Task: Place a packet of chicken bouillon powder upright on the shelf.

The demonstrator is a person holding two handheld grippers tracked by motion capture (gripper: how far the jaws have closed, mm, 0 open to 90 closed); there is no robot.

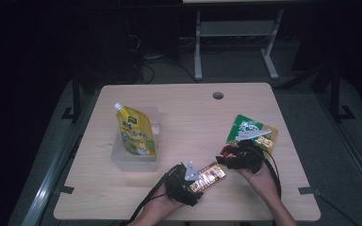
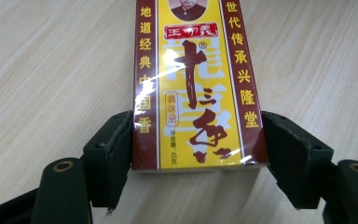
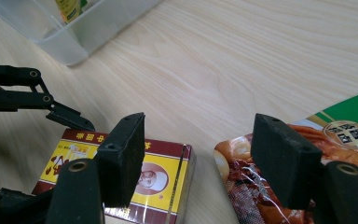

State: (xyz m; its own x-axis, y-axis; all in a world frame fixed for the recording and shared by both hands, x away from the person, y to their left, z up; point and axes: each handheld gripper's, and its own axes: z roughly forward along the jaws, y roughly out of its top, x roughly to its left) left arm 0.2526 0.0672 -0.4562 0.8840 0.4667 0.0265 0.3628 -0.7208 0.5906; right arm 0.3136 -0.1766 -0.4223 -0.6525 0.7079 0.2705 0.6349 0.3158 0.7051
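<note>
Yellow and dark red cardboard box (image 2: pixel 196 88) lies flat on the light wooden surface (image 1: pixel 188 122), near its front edge, clamped between the jaws of the left gripper (image 2: pixel 198 154).

The right gripper (image 3: pixel 205 154) is just beside, jaws apart, above the box end and a red-orange foil packet (image 3: pixel 247 186). A clear plastic tub (image 1: pixel 134 157) holds a yellow spouted pouch (image 1: pixel 134 132).

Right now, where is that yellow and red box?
In the high view the yellow and red box lies near the table's front edge, clamped in the left gripper, left of the snack packet.
</note>
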